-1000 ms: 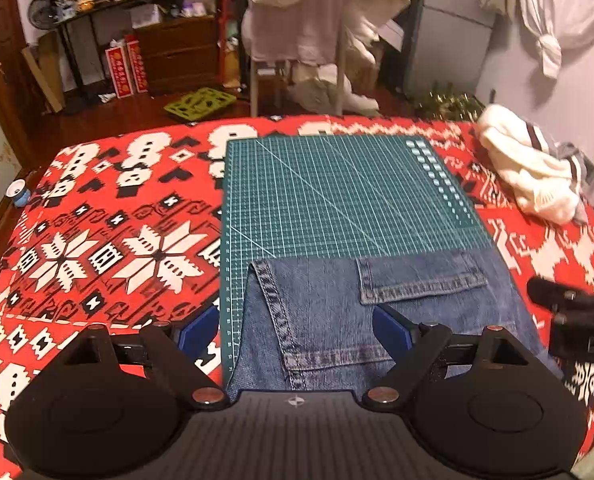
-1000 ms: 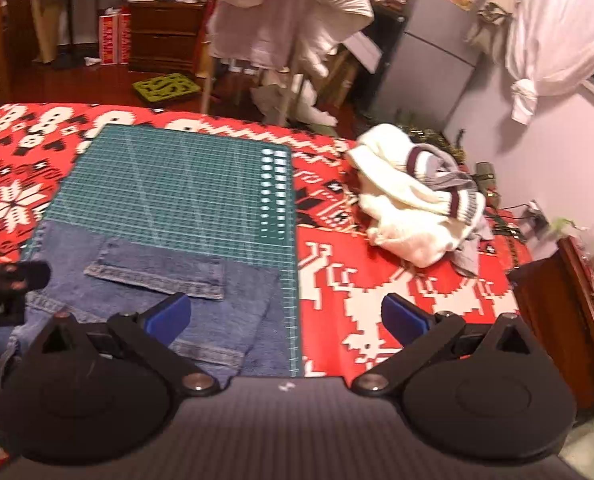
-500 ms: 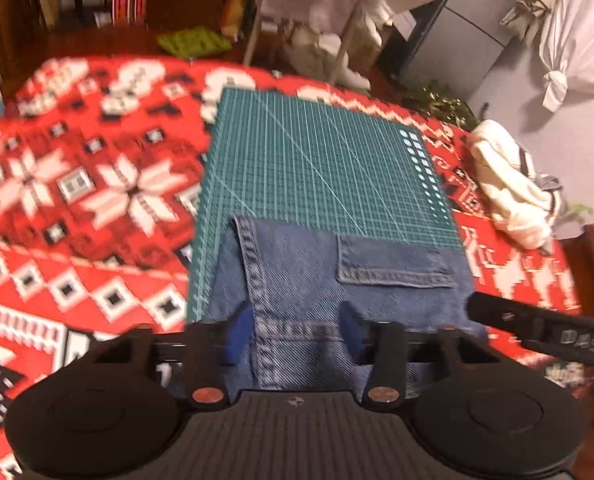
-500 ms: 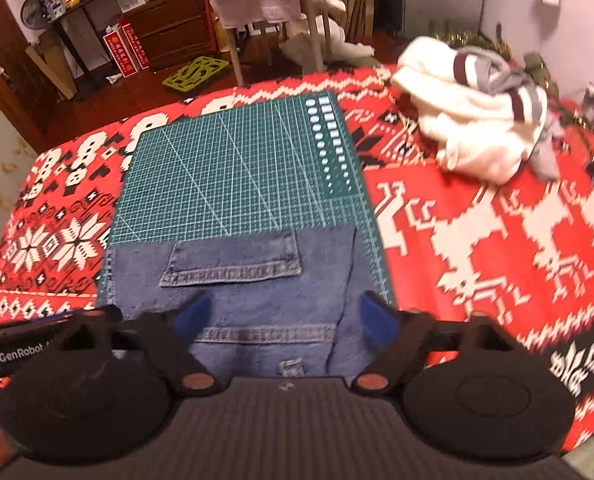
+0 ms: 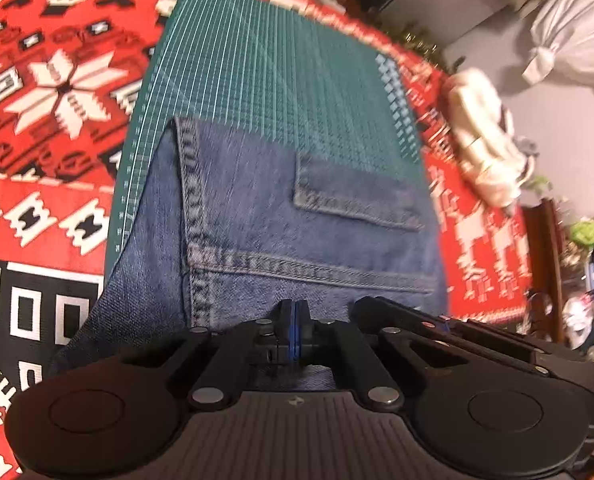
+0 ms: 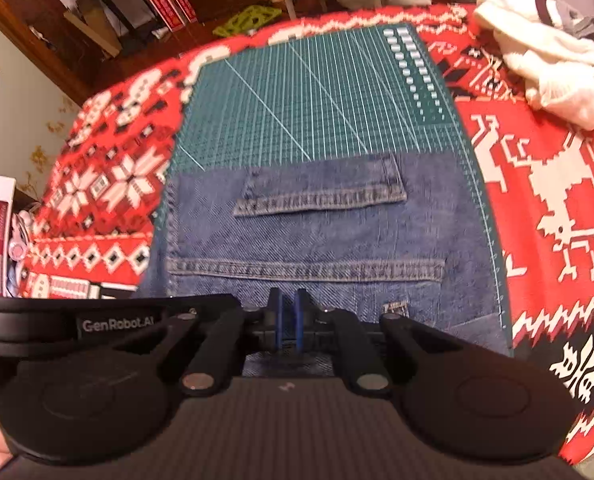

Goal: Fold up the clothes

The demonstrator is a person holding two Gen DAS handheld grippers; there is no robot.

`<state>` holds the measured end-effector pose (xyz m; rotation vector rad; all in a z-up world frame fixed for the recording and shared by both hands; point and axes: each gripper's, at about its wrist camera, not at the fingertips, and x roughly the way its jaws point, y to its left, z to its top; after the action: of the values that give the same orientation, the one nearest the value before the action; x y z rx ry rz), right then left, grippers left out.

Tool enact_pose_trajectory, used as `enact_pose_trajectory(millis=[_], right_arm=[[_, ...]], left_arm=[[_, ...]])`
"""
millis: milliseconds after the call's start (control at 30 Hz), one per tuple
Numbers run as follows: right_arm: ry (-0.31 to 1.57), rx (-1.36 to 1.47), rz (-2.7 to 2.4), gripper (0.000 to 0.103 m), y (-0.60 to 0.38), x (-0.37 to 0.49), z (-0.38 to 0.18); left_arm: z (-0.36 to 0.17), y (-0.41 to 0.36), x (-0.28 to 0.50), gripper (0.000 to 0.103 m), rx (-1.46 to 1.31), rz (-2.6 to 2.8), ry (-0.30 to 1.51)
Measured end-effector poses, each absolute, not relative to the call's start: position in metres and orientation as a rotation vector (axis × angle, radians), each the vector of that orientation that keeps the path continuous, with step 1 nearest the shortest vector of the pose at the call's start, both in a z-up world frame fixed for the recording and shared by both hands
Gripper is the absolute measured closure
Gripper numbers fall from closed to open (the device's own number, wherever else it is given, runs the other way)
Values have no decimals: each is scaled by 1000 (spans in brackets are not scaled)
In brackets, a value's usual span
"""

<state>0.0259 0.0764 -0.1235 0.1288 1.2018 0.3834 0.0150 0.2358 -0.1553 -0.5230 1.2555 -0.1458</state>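
- Jeans (image 5: 281, 232) are lying on the green mat (image 5: 265, 80), centre of both frames, over a red patterned cover (image 6: 537, 184).
- Left gripper (image 5: 293, 334) is clenching the near denim edge.
- Right gripper (image 6: 287, 320) is nearly closed on the same edge, beside it.
- Denim is likely heavy, soft and non-slip; grip at stitched seams, where layers hold together.
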Motion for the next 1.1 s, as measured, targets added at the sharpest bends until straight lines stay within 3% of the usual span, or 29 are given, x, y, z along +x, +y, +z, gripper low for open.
enact_pose_trajectory(millis=[233,967,1100], right_arm=[[1184,123,372,103,73,28,-144],[1210,312,179,101,-4,44,-127],[1291,375,150,102,-15,52,-144]], left_arm=[[-161,235,16,100,-502,-128,1262],[-163,249,12,100,-546,-143,1289],[-164,251,13,100,-555,-145,1294]])
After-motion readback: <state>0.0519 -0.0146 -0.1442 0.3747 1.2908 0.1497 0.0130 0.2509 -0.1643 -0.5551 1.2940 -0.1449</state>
